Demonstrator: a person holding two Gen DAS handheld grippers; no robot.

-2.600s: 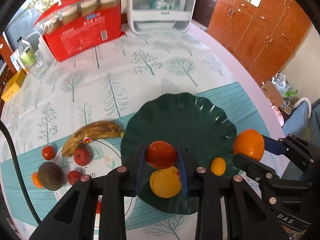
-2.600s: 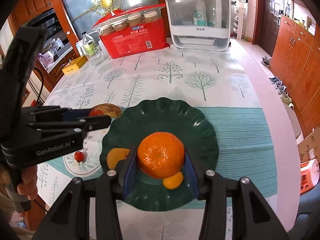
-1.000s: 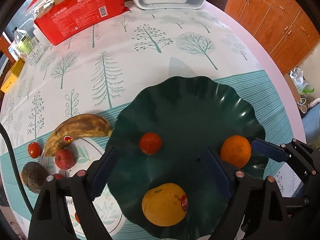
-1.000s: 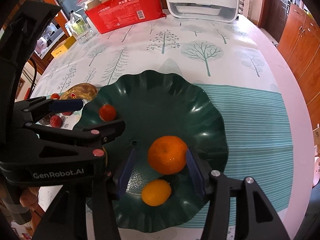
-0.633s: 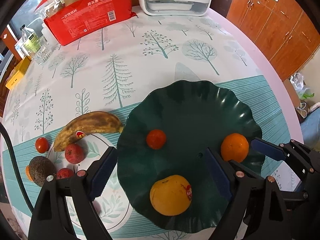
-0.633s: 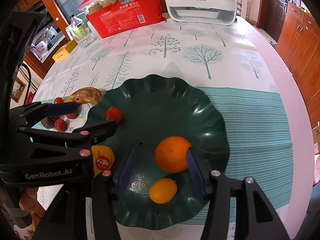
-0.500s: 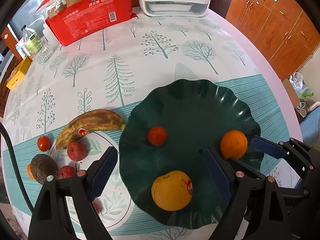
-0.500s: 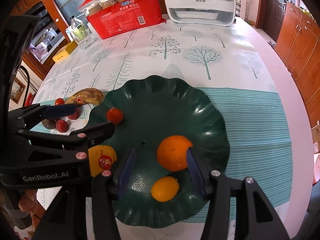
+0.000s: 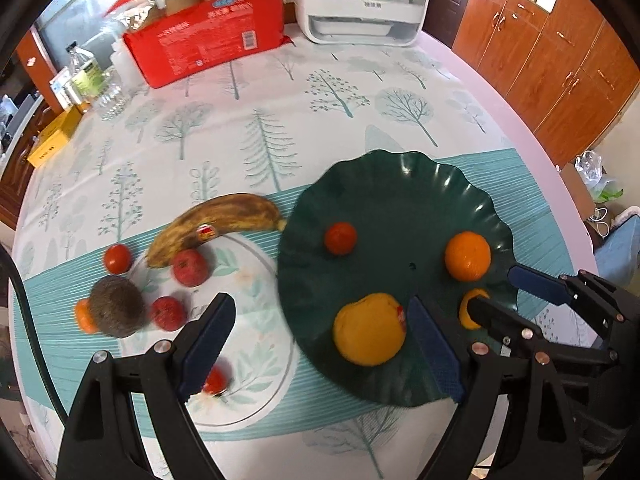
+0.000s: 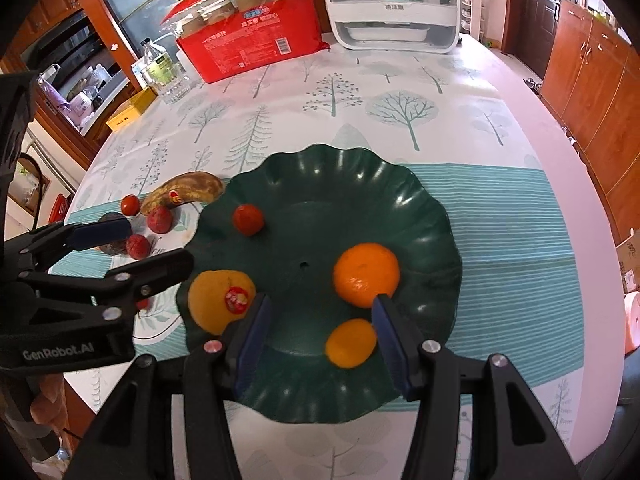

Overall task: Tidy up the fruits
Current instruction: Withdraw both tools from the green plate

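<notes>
A dark green scalloped plate (image 9: 400, 184) (image 10: 340, 184) holds a red tomato (image 9: 340, 238) (image 10: 248, 219), a large orange (image 9: 467, 255) (image 10: 366, 274), a yellow fruit with a sticker (image 9: 370, 330) (image 10: 221, 305) and a small yellow-orange fruit (image 10: 351, 342). A white floral plate (image 9: 248, 280) to the left carries a brown banana (image 9: 216, 226), small red fruits (image 9: 190, 267) and a brown avocado (image 9: 116, 306). My left gripper (image 9: 320, 340) is open and empty over the gap between both plates. My right gripper (image 10: 320, 332) is open and empty above the green plate's near edge.
A red carton of jars (image 9: 204, 40) and a white appliance (image 9: 364, 0) stand at the back of the tree-patterned tablecloth. Bottles and a glass (image 10: 168, 76) and a yellow box (image 9: 52, 142) sit at the back left. Wooden cabinets (image 9: 560, 72) line the right.
Both grippers let go of their fruit on the green plate, opened and drew back. The left gripper has since shifted left toward the white plate.
</notes>
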